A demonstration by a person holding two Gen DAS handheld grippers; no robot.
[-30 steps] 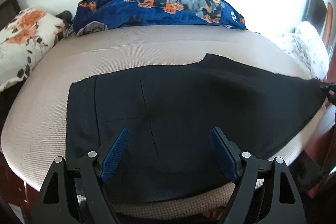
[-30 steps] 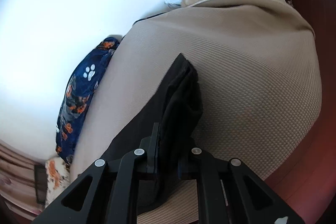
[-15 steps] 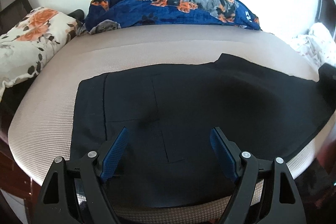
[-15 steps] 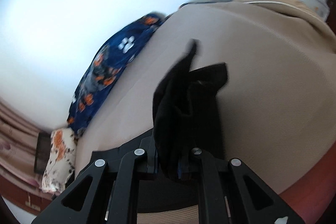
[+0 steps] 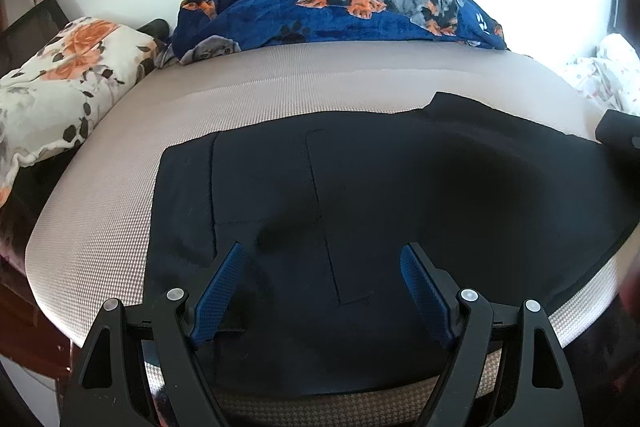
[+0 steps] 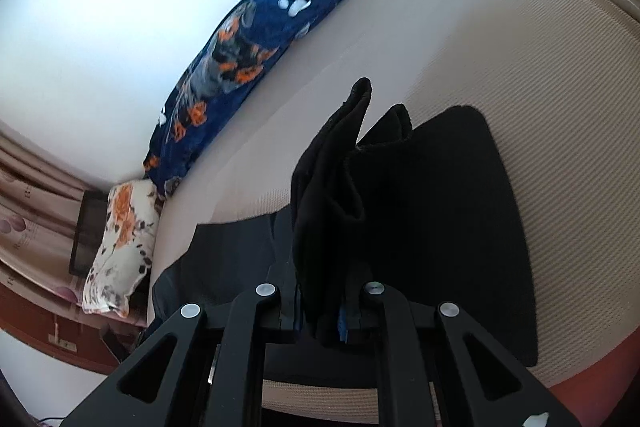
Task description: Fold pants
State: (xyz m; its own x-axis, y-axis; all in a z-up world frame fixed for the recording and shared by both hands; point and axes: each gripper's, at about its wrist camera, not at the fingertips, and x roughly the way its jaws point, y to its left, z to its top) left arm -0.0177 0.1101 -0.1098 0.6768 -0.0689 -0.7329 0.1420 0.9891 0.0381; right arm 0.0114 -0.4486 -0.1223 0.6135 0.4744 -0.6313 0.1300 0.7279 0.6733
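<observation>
Black pants (image 5: pixel 360 195) lie spread on the beige bed (image 5: pixel 280 83), waist end at the left. My left gripper (image 5: pixel 322 287) is open and empty, hovering just above the near part of the pants. My right gripper (image 6: pixel 324 311) is shut on a bunched end of the pants (image 6: pixel 340 163) and holds it lifted above the flat part of the pants (image 6: pixel 460 227). The right gripper's body shows at the far right of the left wrist view (image 5: pixel 618 129).
A blue dog-print blanket (image 5: pixel 340 11) lies along the far edge by the wall. A floral pillow (image 5: pixel 64 83) sits at the left end, a dotted white pillow (image 5: pixel 608 75) at the right. The dark red bed frame (image 6: pixel 600 391) runs along the near edge.
My right gripper has carried the pants end up and over toward the waist, so the leg now doubles over the flat part. My left gripper has shifted slightly left and stayed open.
</observation>
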